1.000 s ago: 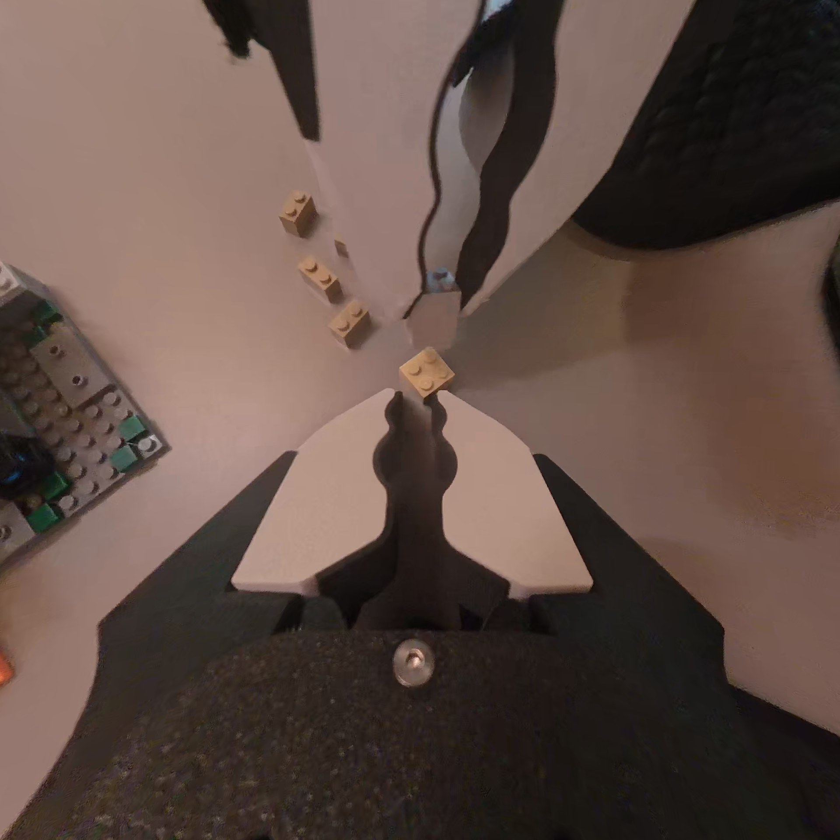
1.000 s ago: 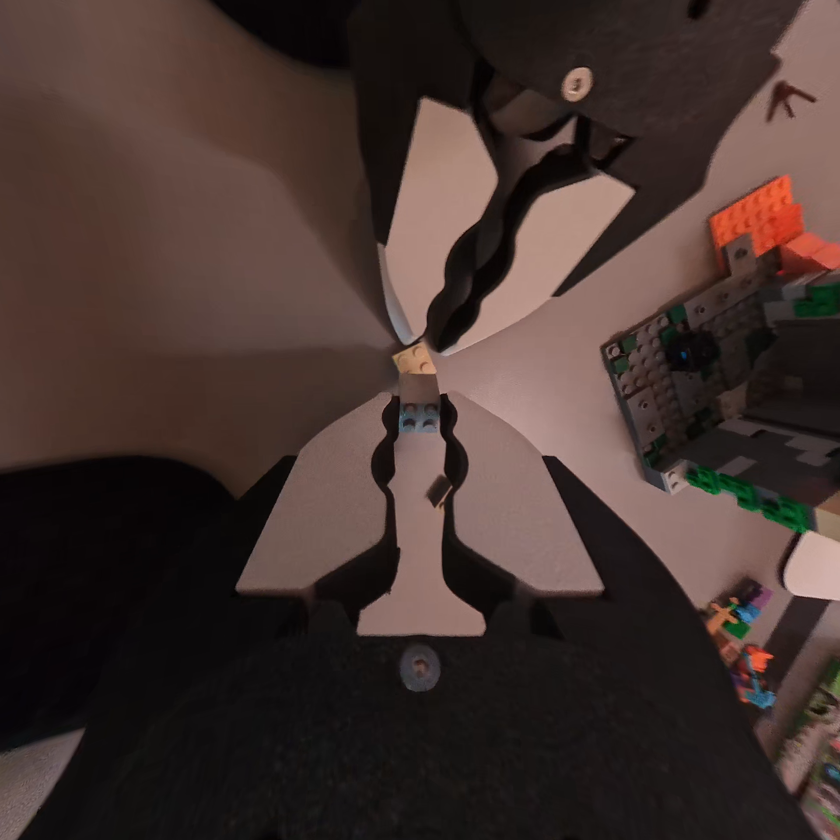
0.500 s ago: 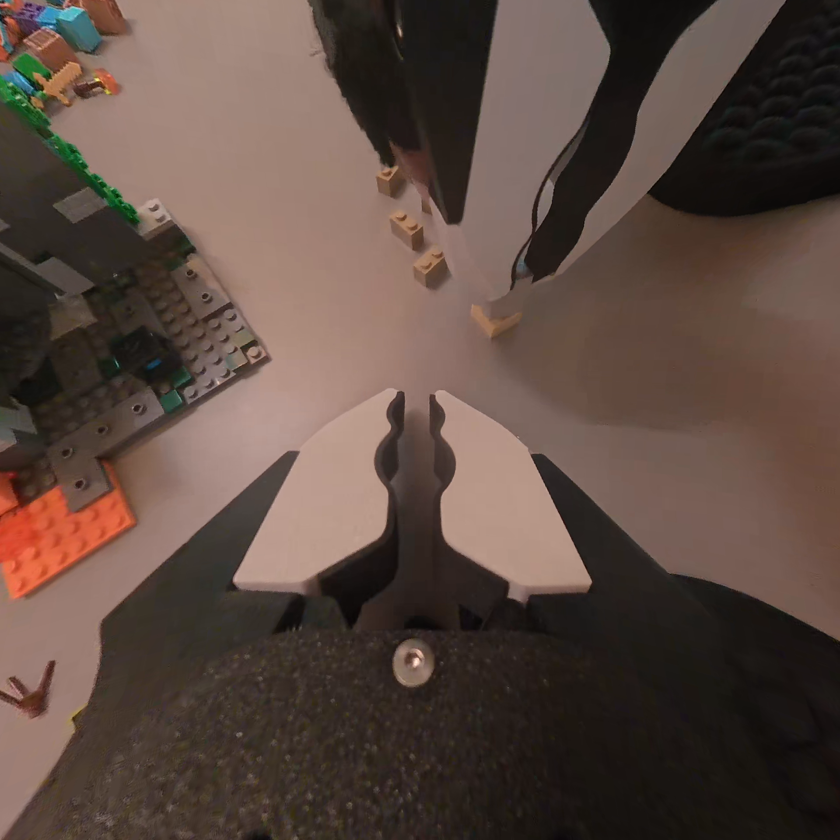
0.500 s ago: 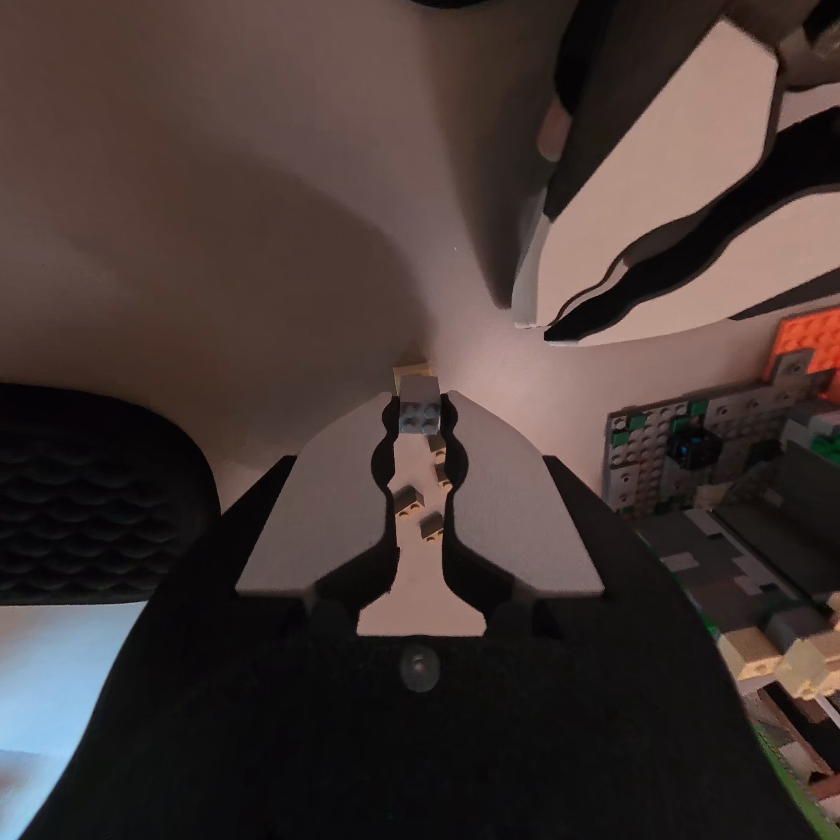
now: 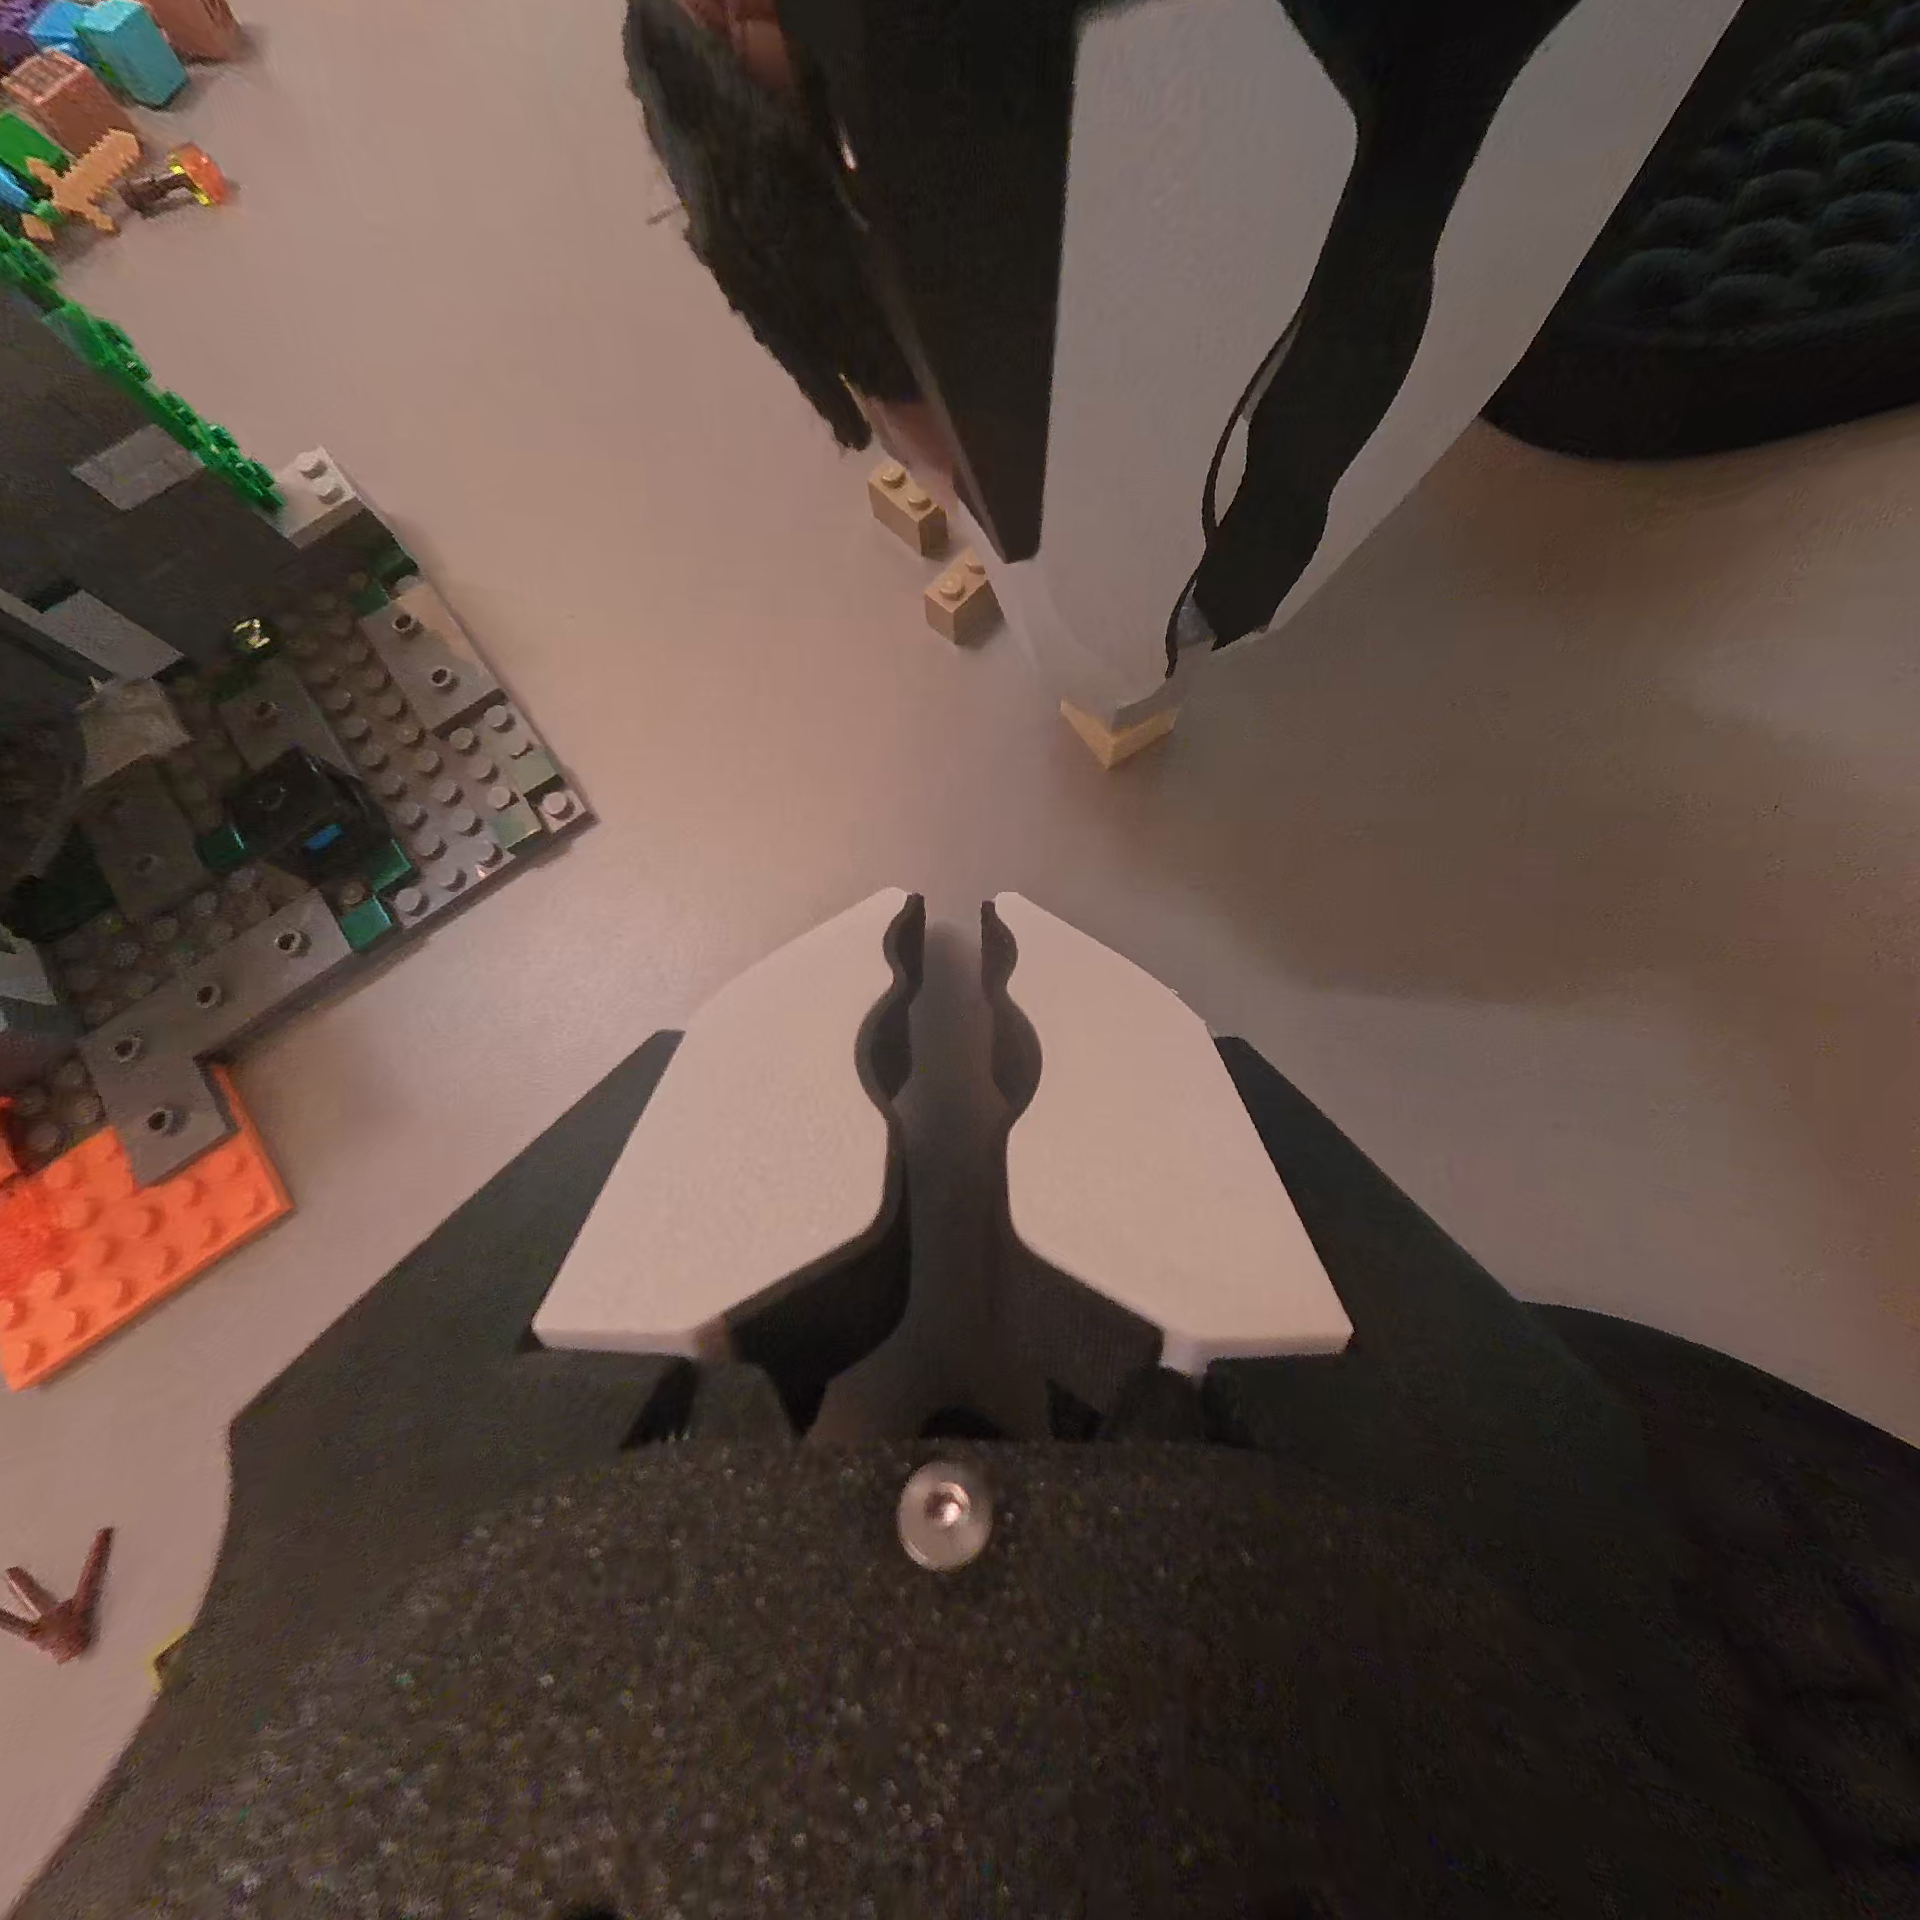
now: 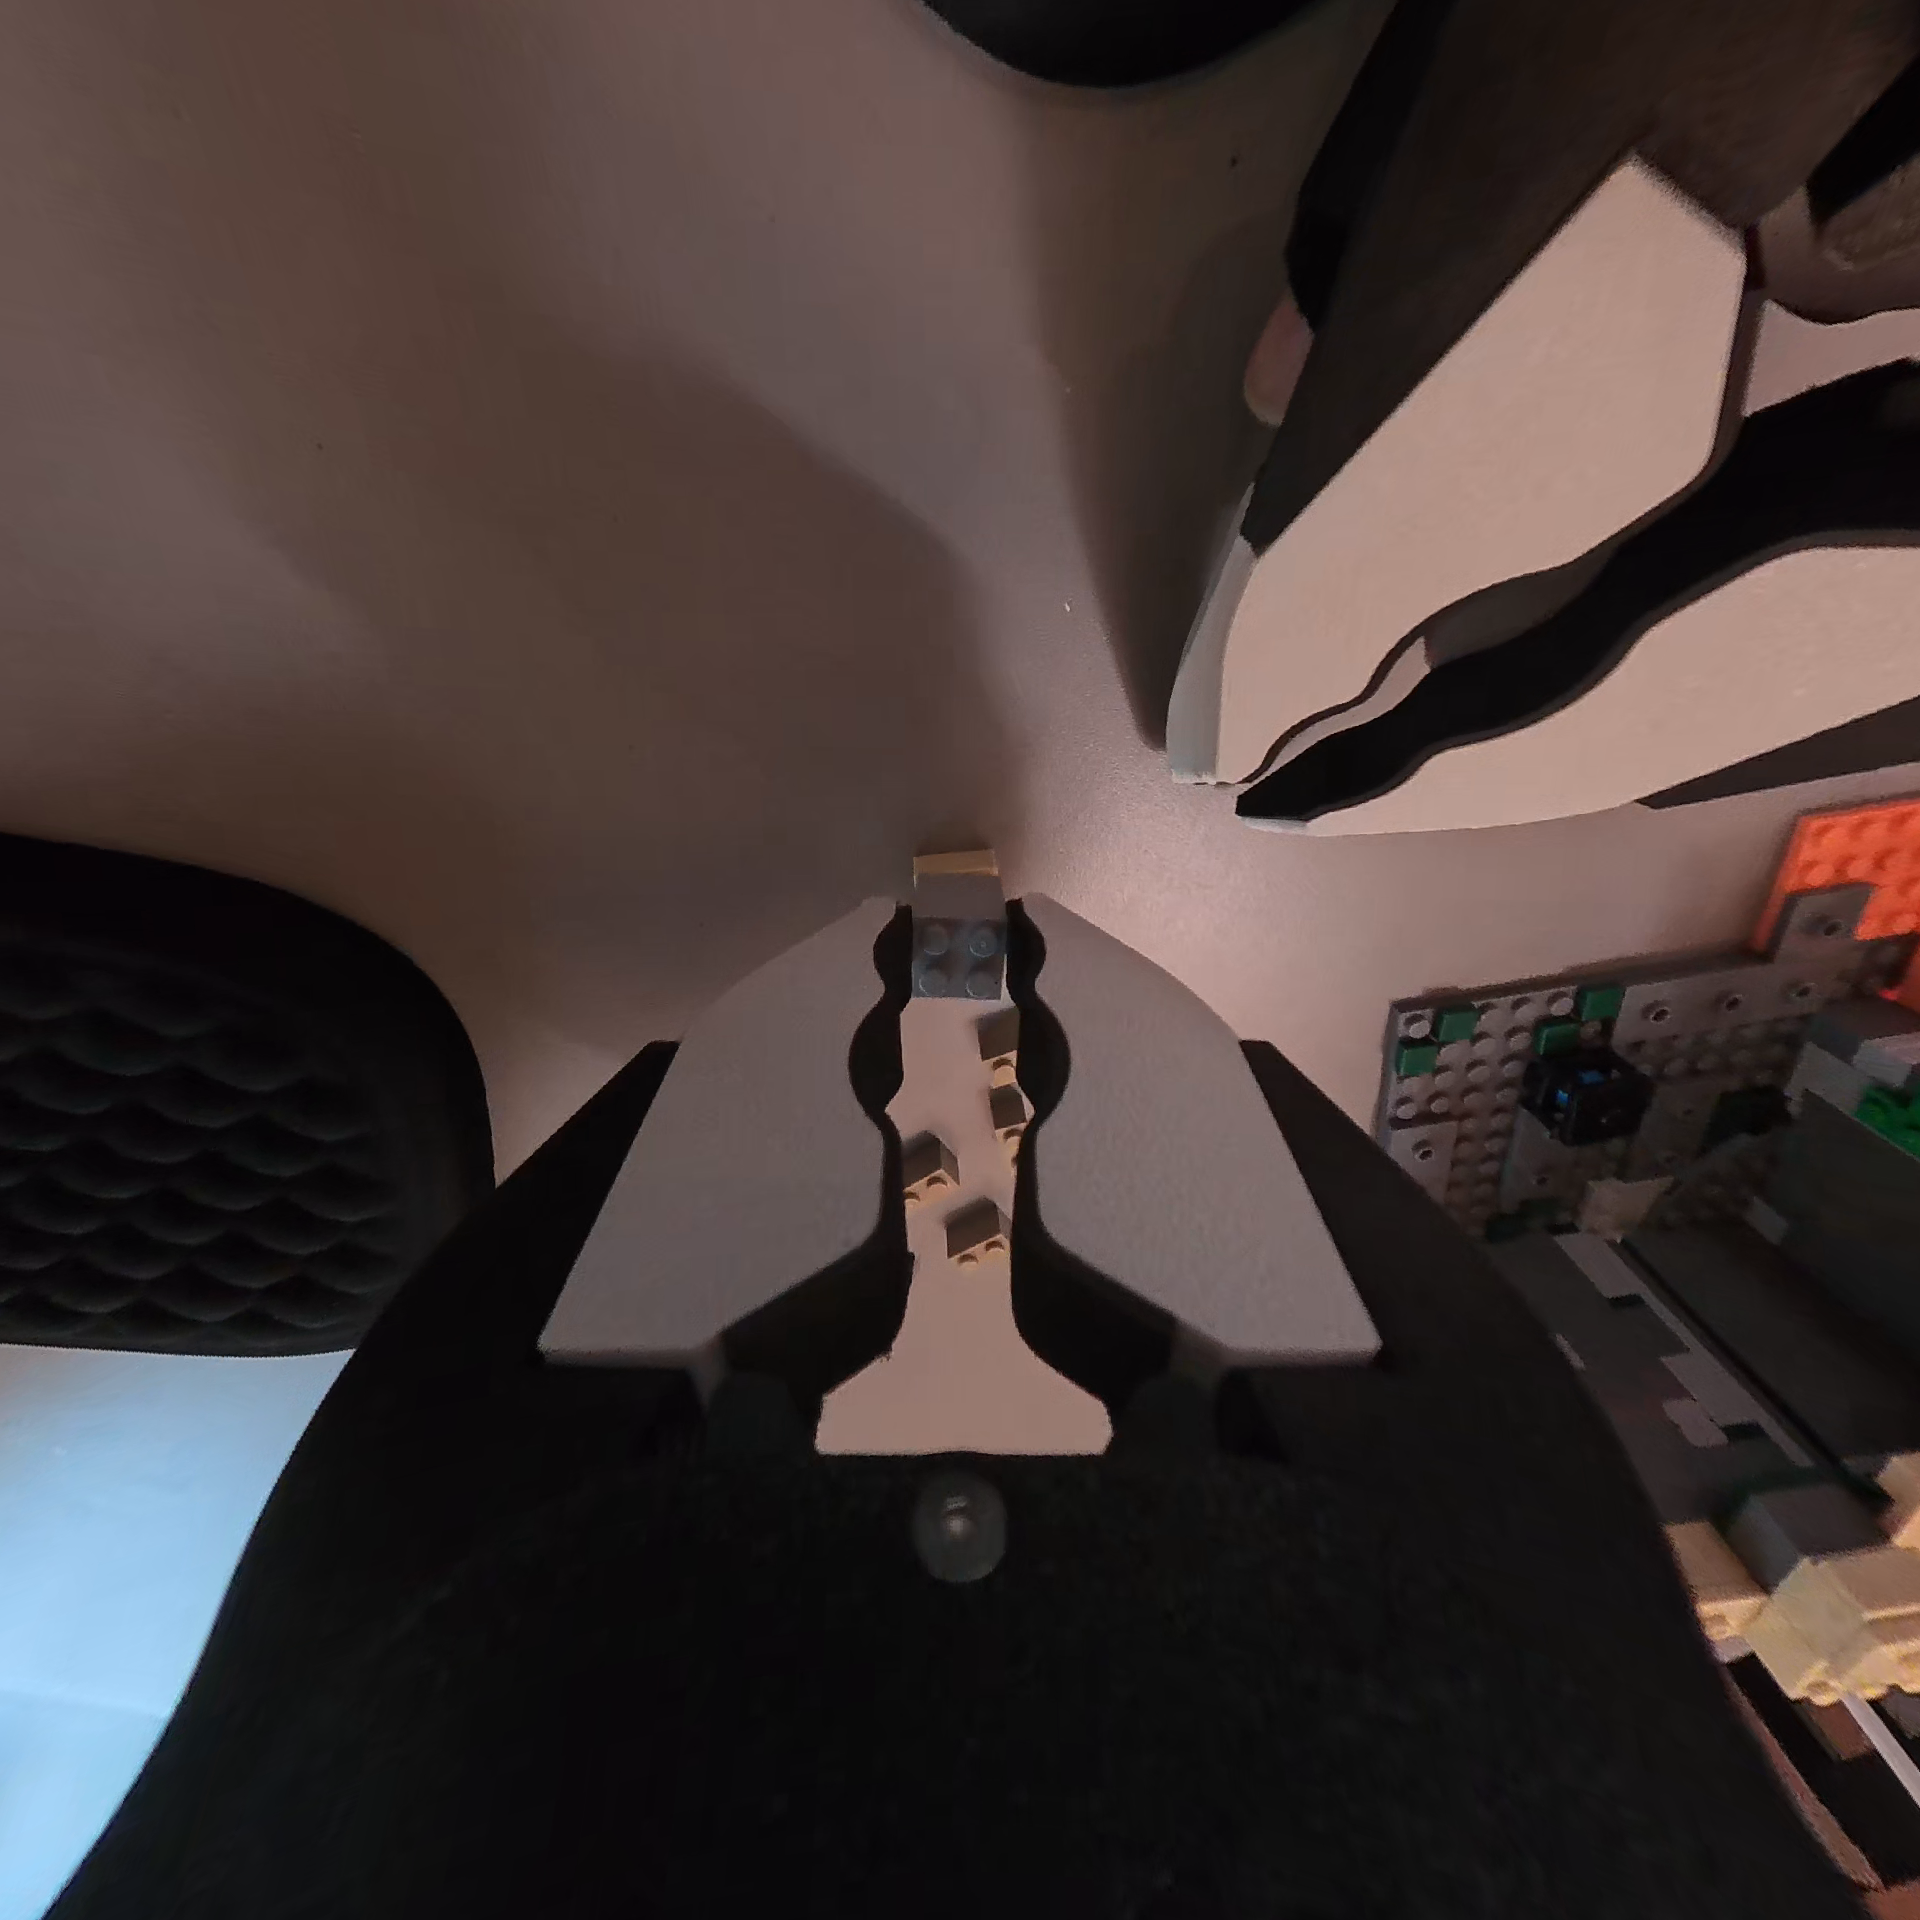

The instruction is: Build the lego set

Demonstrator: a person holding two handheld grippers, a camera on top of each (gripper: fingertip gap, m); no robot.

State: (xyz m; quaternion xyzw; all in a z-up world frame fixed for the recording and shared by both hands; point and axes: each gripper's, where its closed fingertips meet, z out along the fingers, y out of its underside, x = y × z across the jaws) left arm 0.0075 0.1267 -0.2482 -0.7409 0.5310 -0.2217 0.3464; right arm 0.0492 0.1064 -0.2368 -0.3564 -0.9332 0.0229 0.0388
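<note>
Lego build [image 5: 312, 790], a grey studded base with green trim and an orange plate, sits on the bench [image 5: 1455, 935] at nine o'clock in the left wrist view. Right tool [image 6: 961, 914] is clamped on a grey brick [image 6: 961, 961] that rests on a tan brick [image 6: 956, 864] lying on the bench. Left tool [image 5: 951, 904] hangs empty, its jaws a narrow slit apart, well short of that stack. Loose tan bricks [image 5: 961, 608] lie at twelve o'clock.
</note>
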